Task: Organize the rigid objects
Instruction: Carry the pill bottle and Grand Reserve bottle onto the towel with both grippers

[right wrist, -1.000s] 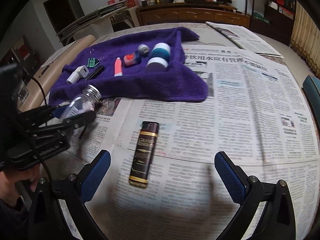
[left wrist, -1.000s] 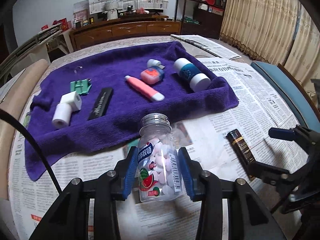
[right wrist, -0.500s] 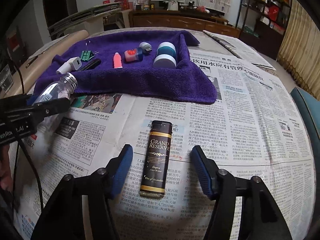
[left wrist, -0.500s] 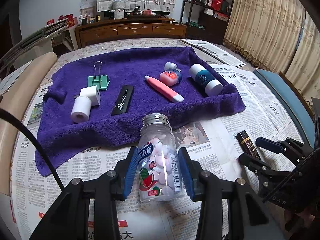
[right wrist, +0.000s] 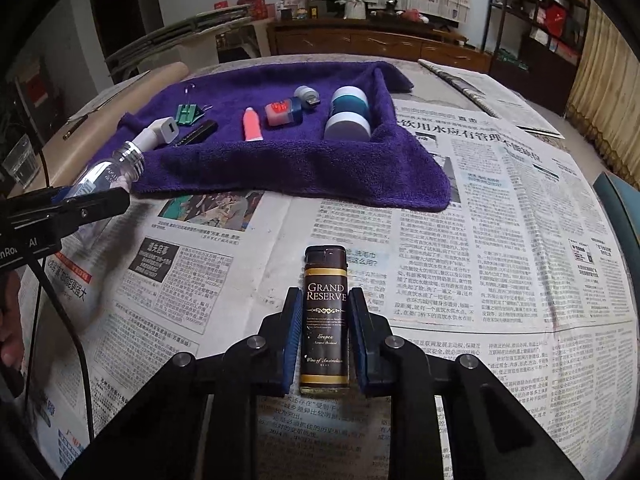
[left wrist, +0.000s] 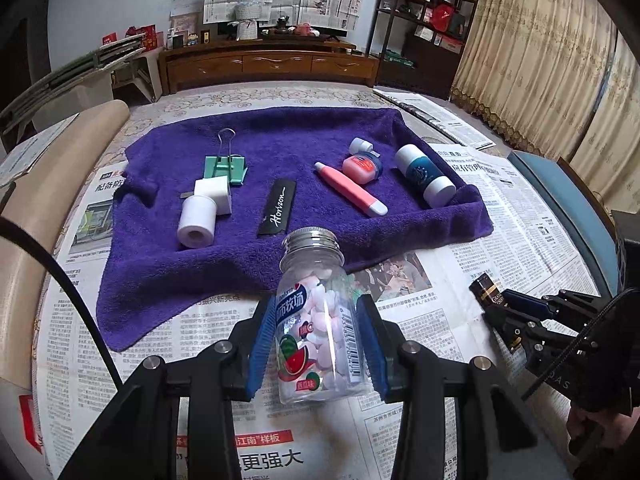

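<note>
My left gripper (left wrist: 318, 344) is shut on a clear candy bottle (left wrist: 316, 328) with a silver cap, held over the newspaper just in front of the purple towel (left wrist: 280, 256). My right gripper (right wrist: 325, 336) is closed around a dark brown lighter (right wrist: 325, 316) marked Grand Reserve, which lies on the newspaper. The lighter's tip also shows in the left wrist view (left wrist: 486, 290). The bottle shows in the right wrist view (right wrist: 106, 174) at the left.
On the towel lie a green binder clip (left wrist: 224, 166), a white charger (left wrist: 206, 210), a black bar (left wrist: 278, 208), a pink tube (left wrist: 350, 194), a small pink jar (left wrist: 362, 166) and a blue-white bottle (left wrist: 424, 174). Newspaper (right wrist: 480, 220) covers the table.
My right gripper has moved onto the lighter and closed its fingers around it. My left gripper has kept hold of the bottle and lifted back a little from the towel.
</note>
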